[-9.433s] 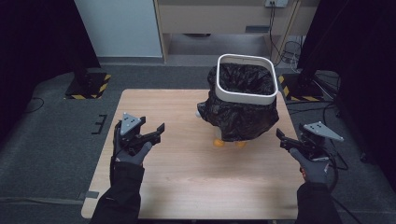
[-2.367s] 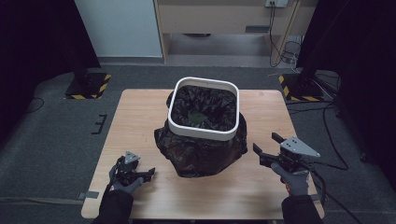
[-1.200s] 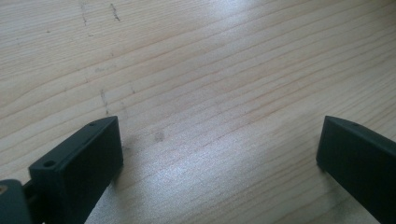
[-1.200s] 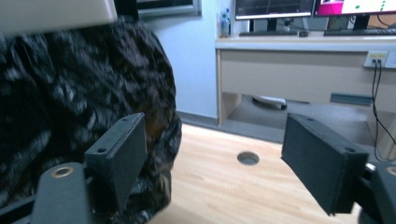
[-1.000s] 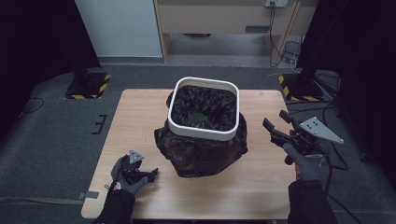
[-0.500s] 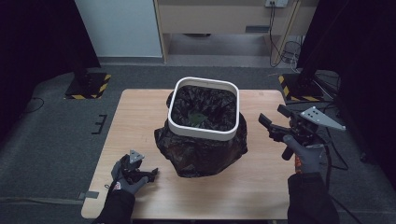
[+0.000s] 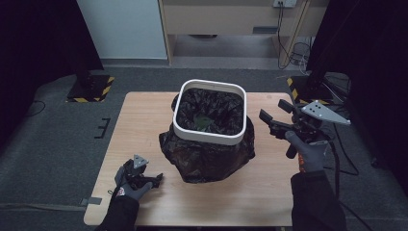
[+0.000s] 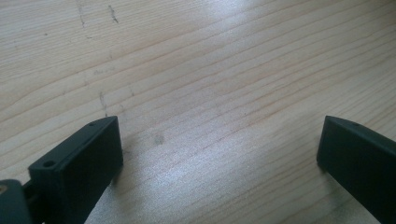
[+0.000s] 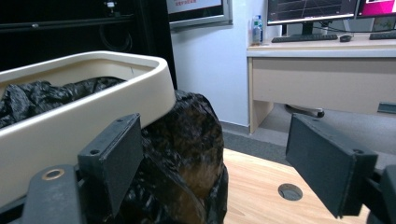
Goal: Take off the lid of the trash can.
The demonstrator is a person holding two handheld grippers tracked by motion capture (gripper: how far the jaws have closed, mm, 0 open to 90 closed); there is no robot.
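Your left tongs (image 7: 153, 180) are resting low at the near left corner of the table (image 7: 144, 115). Their jaws are standing apart with nothing between them, just bare wood underneath. It looks like you are parking that hand out of the way.

In the middle of the table, the bin (image 7: 210, 111) is sitting upright. Its white rim is pressing down on a black bag (image 7: 207, 159), and the bag is bulging out all around the sides. Something green is lying inside, but it is too small to tell what.

Your right tongs (image 7: 273, 119) are hanging in the air just beside the bin's right side, pointing at the rim. Their jaws have just been opening wide, and nothing is between them. I think you are getting ready to grab the rim.
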